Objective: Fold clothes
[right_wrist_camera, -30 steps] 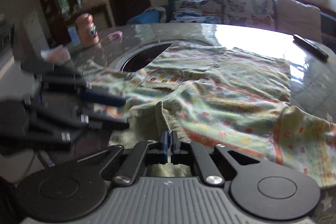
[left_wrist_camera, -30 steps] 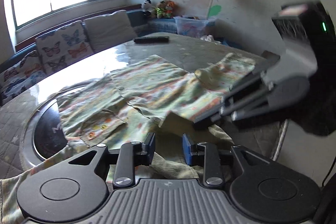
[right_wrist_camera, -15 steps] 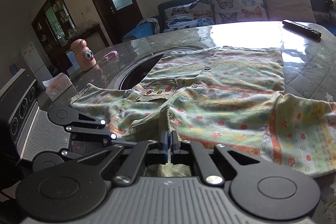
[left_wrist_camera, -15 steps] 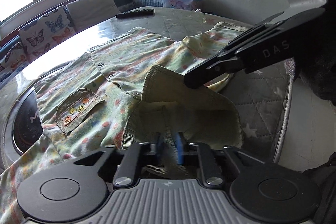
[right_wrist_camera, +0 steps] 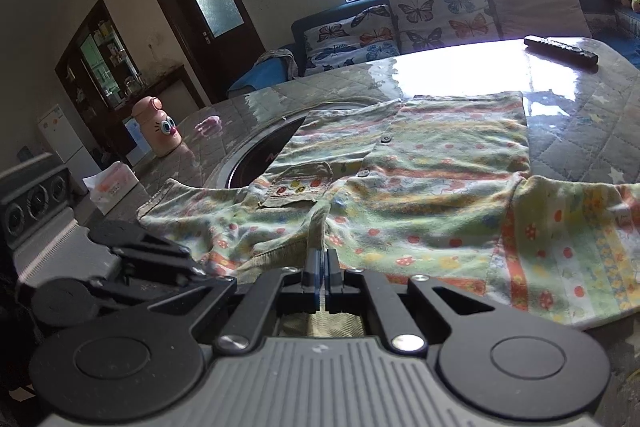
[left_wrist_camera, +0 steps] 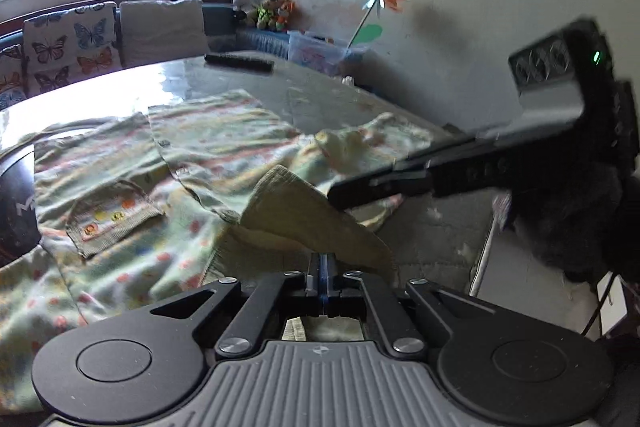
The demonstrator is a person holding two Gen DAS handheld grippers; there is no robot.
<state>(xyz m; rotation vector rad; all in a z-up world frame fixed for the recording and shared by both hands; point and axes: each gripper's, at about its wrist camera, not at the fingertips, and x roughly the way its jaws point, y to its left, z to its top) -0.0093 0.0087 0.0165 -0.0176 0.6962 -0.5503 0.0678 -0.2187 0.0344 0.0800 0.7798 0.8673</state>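
Observation:
A small patterned green shirt (left_wrist_camera: 208, 147) with a chest pocket lies spread on the round table; it also shows in the right wrist view (right_wrist_camera: 420, 171). My left gripper (left_wrist_camera: 321, 267) is shut on the shirt's near ribbed collar edge, which is lifted into a peak. My right gripper (right_wrist_camera: 320, 267) is shut on the same collar edge a little further along. The right gripper (left_wrist_camera: 360, 191) reaches in from the right in the left wrist view. The left gripper (right_wrist_camera: 188, 267) sits at the lower left in the right wrist view.
A black remote (right_wrist_camera: 560, 51) lies at the table's far side. A pink bottle (right_wrist_camera: 158, 127) and a tissue box (right_wrist_camera: 112, 183) stand at the left. A dark round inset (right_wrist_camera: 260, 163) is partly under the shirt. A sofa with butterfly cushions (right_wrist_camera: 432, 11) stands behind.
My left gripper went from open to shut on the collar edge. Both grippers have raised the collar edge off the table.

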